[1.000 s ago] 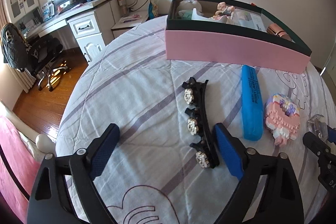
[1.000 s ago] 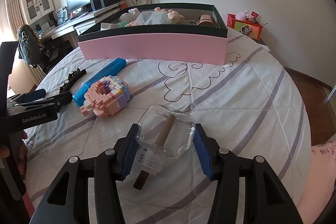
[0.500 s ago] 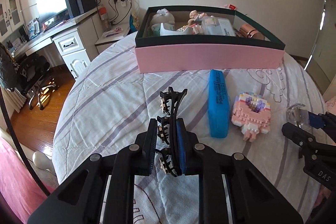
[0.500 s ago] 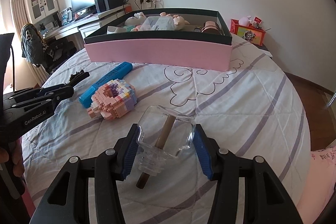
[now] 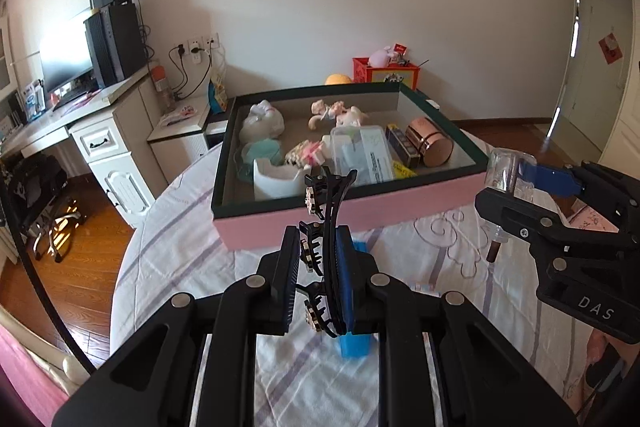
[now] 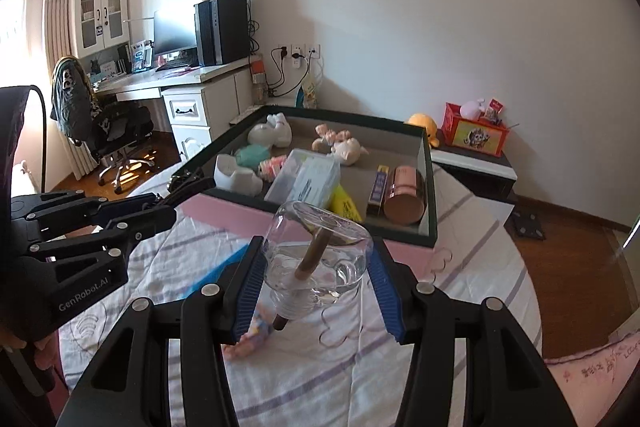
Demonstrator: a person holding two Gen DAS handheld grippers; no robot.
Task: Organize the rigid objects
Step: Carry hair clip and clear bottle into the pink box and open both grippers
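You had both loads lifted clear of the bed [image 5: 192,259], left gripper [image 5: 318,281] jaws clamping the black hair clip [image 5: 330,215], right gripper [image 6: 316,281] jaws pinching the glass bottle [image 6: 320,251], because the pink-sided box [image 5: 360,211] lay just ahead.

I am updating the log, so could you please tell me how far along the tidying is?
Done: the pink box already holds several things, including a copper tin and a white cup. In hand: the left gripper clamps the hair clip, and the right gripper holds the glass bottle, both above the bed. Left: the blue case and the block toy lie on the bedspread.
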